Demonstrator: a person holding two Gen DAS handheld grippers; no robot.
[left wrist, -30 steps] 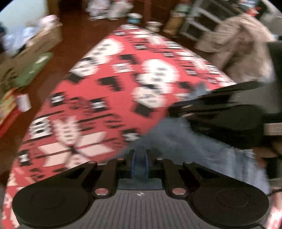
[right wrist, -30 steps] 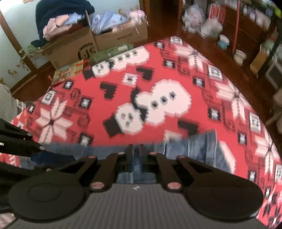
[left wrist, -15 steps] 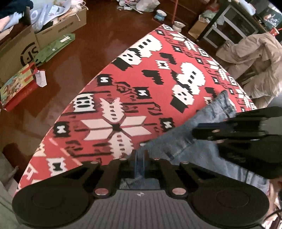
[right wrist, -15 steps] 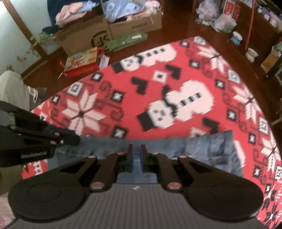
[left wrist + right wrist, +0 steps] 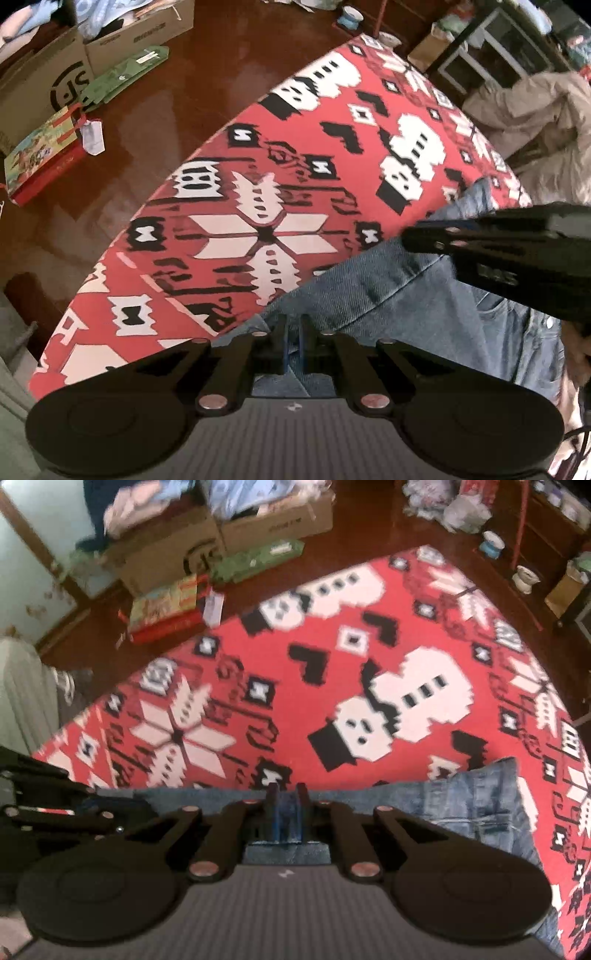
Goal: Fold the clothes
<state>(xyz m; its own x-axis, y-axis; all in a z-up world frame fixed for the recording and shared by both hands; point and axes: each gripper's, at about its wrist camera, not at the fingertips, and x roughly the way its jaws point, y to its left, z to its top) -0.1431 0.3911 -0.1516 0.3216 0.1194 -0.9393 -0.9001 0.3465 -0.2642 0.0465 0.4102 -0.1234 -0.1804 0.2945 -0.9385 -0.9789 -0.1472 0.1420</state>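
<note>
Blue denim jeans [image 5: 399, 295], pinched along one edge by both nearly closed grippers, left [image 5: 293, 332] and right [image 5: 287, 805], have swung toward 3 o'clock across the red snowman-patterned worktop [image 5: 236, 177], positioned for folding.

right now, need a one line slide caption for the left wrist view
Left tool pinching the edge of blue jeans over a red snowman-patterned cloth, right tool alongside.
</note>
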